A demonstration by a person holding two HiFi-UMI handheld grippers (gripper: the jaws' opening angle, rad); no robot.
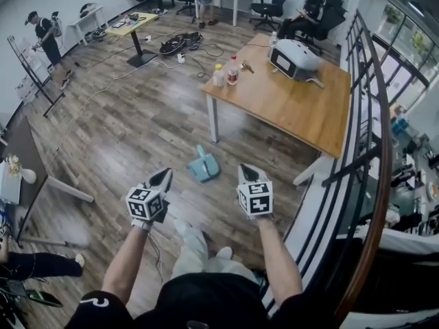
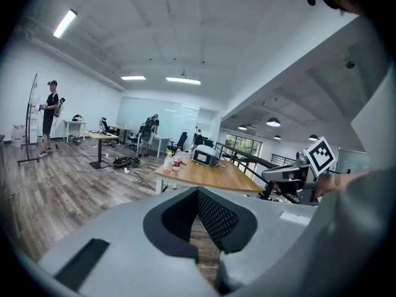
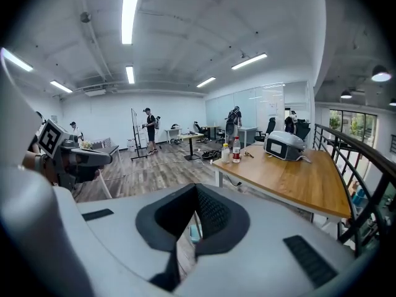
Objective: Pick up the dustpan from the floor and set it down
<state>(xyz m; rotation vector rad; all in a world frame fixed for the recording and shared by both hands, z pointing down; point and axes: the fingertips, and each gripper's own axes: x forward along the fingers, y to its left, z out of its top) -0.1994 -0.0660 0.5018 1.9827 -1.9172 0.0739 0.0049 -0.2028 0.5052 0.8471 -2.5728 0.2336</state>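
Head view: dustpan [image 1: 204, 164] on floor [image 1: 137, 129] looks light, rigid; grab its handle. Left gripper [image 1: 165, 174], right gripper [image 1: 247, 168]: fingers clenched, empty.

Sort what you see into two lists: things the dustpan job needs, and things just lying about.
Job: dustpan, left gripper, right gripper.
Lying about: table, bottles, white device, cables, chairs.
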